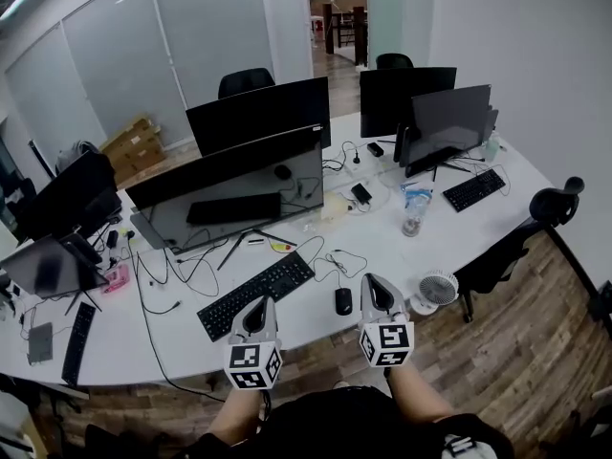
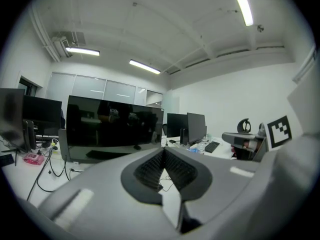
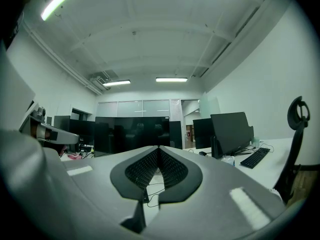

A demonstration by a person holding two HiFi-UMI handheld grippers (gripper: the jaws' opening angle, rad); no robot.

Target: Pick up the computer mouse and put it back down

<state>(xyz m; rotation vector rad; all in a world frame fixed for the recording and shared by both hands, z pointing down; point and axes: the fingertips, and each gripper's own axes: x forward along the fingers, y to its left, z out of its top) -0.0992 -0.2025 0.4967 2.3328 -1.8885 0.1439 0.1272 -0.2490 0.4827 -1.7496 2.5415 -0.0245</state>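
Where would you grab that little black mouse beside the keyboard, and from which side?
Probably across its two long flanks at mid-body, from above: the mouse lies flat, lengthwise away from the desk edge. The right gripper, shut now, is nearest.

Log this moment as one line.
left gripper: shut, empty | right gripper: shut, empty | mouse: on desk, not held
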